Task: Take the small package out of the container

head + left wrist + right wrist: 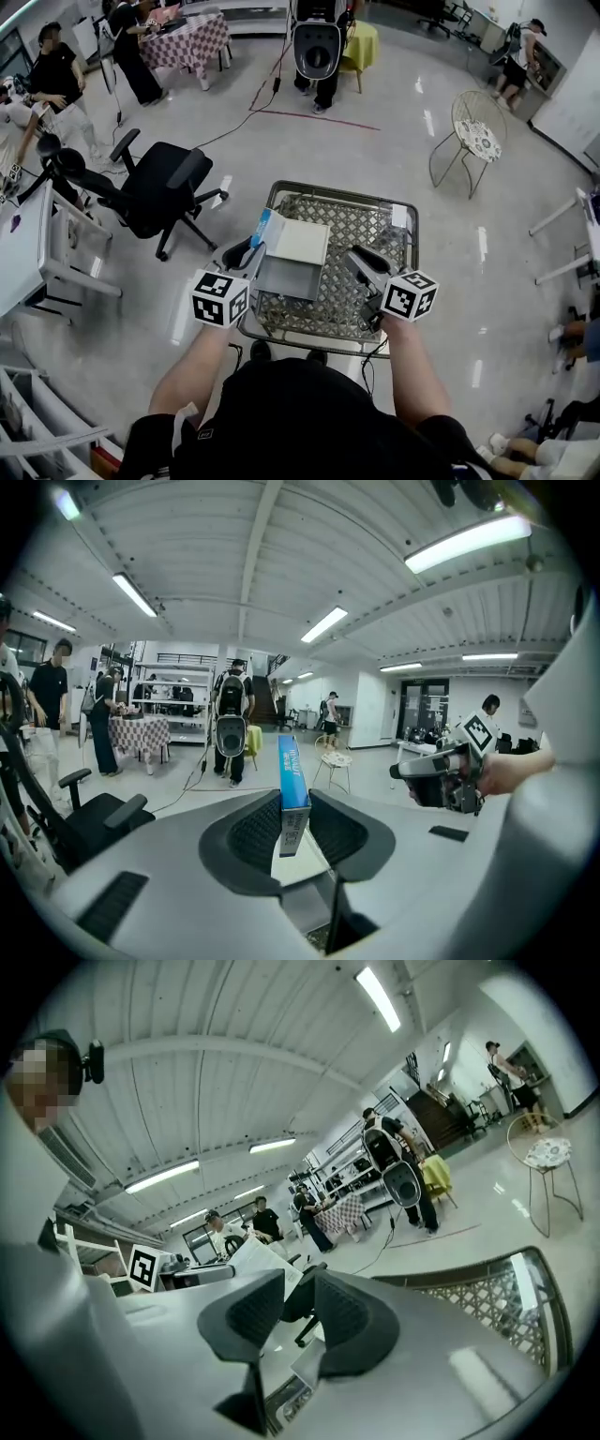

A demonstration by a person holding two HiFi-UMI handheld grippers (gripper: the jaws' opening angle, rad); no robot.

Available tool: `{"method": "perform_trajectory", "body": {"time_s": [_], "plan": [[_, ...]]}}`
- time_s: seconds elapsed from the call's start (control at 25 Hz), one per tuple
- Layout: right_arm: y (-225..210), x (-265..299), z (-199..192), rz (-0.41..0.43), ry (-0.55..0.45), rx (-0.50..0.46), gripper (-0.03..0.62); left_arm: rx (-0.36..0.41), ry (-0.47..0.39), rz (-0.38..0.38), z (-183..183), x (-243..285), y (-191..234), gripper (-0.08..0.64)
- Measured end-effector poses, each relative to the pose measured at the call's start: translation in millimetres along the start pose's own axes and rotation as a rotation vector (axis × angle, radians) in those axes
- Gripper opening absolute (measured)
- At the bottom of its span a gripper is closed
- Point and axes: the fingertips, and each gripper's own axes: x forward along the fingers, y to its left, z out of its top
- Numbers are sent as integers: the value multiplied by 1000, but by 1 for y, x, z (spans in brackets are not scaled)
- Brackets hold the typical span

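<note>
left gripper (295, 825) pinches the flat white blue-edged package (298, 239) by one edge (light, stiff, i'd judge); right gripper (298, 1321) narrow, empty.

Black shirt (309, 412); left gripper (255, 247) and right gripper (356, 255) bear black-and-white marker cubes (220, 298).

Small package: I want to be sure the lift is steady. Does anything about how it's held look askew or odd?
Yes. The small package is pinched only by its blue end between the jaws of the left gripper and juts out unsupported above the wire cart. The right gripper, jaws apart, holds nothing.
</note>
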Motion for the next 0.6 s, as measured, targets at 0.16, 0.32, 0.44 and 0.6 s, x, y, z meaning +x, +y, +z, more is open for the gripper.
{"method": "perform_trajectory", "body": {"time_s": [0.16,0.32,0.44,0.6], "plan": [[15,-2,30,-34,-69,-62,84,11,-61,-30,33,-13,11,97],[31,-3,59,-45,-151,-65,36,26,-115,-48,64,-27,25,97],[40,-3,80,-68,-193,-115,11,32,-162,-48,85,-35,36,97],[55,-8,93,-83,-229,-171,11,32,-197,-40,97,-46,46,95]]}}
